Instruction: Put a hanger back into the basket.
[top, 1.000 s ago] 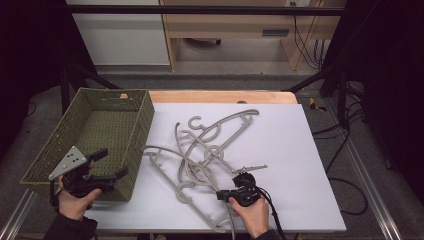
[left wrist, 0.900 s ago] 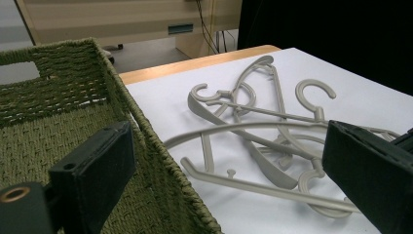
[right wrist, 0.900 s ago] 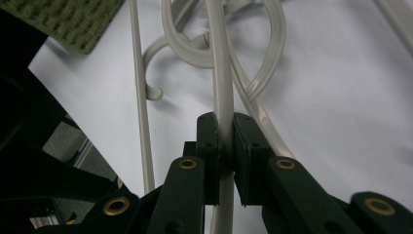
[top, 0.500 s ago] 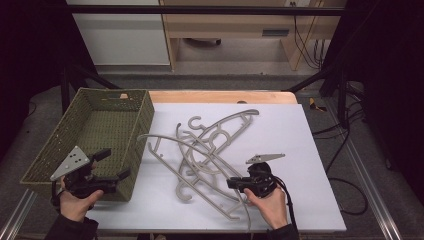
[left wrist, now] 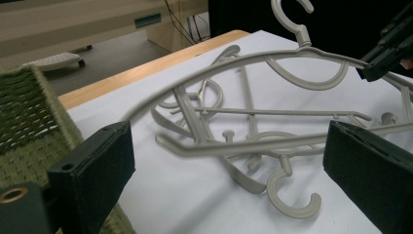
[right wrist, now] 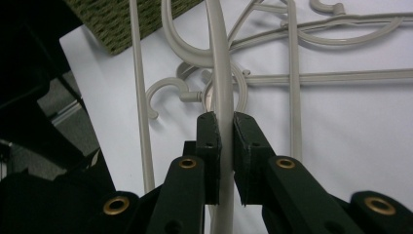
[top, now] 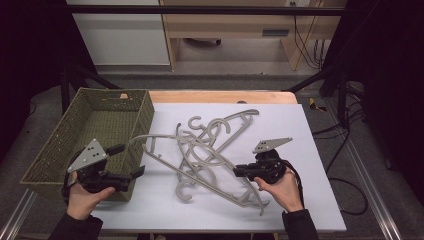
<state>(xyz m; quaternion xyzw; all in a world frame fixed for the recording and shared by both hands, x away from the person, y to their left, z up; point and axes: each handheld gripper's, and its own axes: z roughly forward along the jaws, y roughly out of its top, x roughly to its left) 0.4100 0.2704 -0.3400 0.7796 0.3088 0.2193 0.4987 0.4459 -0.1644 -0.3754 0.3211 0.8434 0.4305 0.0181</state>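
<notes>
High view: the right claw (top: 239,171) is clamped on one arm of a grey plastic coat hanger (top: 200,150) and holds it tilted above the white surface (top: 310,200), its far end pointing toward the green woven basket (top: 55,150). Beneath it lies a tangle of other grey hangers (top: 220,127). The left claw (top: 131,161) hangs beside the basket's near corner, jaws spread and empty. To do this well, lift until the hooks clear the pile, so that nothing snags and drags along.

Left gripper view: the raised hanger crosses between the two wide-apart jaws without touching either. A second grip on the lower bar here would probably steady the long piece on its way to the basket.

Right gripper view: the pads pinch the hanger's arm squarely, near its end. Held so far from the middle, it may swing; move slowly and keep the wrist level.
</notes>
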